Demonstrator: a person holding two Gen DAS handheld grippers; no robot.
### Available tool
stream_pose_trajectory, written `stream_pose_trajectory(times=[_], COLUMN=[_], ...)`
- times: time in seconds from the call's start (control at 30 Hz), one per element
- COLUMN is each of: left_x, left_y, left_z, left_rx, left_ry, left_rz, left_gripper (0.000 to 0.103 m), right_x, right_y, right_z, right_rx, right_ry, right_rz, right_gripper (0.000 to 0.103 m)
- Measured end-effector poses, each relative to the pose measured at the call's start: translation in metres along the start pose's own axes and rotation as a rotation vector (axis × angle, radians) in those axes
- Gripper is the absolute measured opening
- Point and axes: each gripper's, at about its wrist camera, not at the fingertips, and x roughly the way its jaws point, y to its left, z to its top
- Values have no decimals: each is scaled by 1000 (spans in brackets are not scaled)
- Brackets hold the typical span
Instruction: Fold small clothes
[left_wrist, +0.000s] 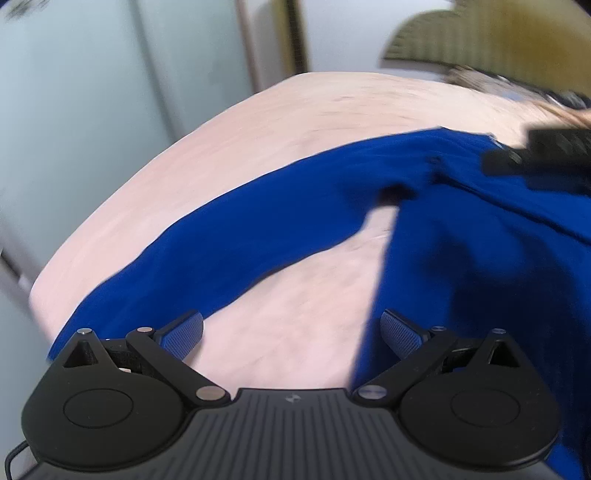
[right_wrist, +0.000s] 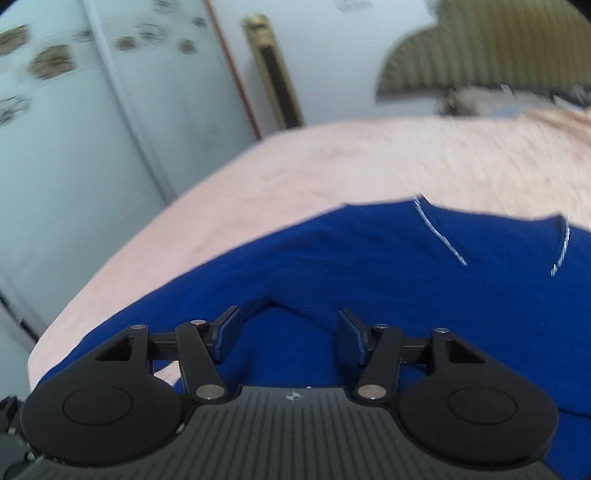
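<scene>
One blue garment (right_wrist: 369, 266) lies spread on the pink bed (right_wrist: 369, 158), sleeve trailing left. Both claws spread, pinching nothing: left claw (left_wrist: 291, 334) over bare bed, right claw (right_wrist: 290, 328) over cloth. Looks soft, light, limp; best taken at the cuff or hem. Motion blur hides seams; right edge cut off.

left gripper (left_wrist: 291, 334): jaws wide, empty | right gripper (right_wrist: 290, 334): jaws apart, empty

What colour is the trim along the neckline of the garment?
White, on the blue garment; trim shows best in the right wrist view.
</scene>
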Motion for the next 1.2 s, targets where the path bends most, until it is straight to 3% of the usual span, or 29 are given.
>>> stream_pose_trajectory(times=[0.1,0.23,0.3,0.37,0.53,0.57,0.6,0.63,0.7,0.77,0.87,1.0,1.1,1.2], left_x=[-4,2,6,9,23,24,25,25,27,32,31,22,23,13], left_y=[32,82,107,126,163,167,171,174,174,175,177,176,161,106], left_z=[-8,-18,-23,-23,-19,-19,-19,-19,-11,-9,-6,19,67,131], left_rx=[-166,-453,-592,-702,-877,-892,-910,-922,-904,-882,-866,-772,-690,-506], left_ry=[41,81,61,30,-5,-11,-15,-15,1,25,-2,-123,-216,-343], left_rz=[-10,-77,-144,-165,-165,-154,-143,-129,-86,-73,-46,94,173,132], left_gripper=[103,103,103,103,102,98,87,79,28,9,7,6,6,6], right_x=[-16,-29,-39,-44,-55,-56,-54,-55,-50,-48,-47,-53,-61,-74], right_y=[21,32,36,37,25,20,15,11,3,-3,-10,-22,-38,-59], right_z=[-12,-20,-25,-29,-38,-40,-40,-41,-43,-46,-49,-54,-56,-59], right_rx=[-91,-127,-146,-162,-127,-113,-99,-86,-69,-51,-27,-6,34,95], right_ry=[-25,-28,-34,-42,-62,-67,-70,-72,-72,-67,-61,-66,-80,-112], right_rz=[24,74,79,70,63,61,56,50,42,39,44,26,-7,-60], right_gripper=[68,72,74,75,79,80,82,83,86,86,86,87,88,88])
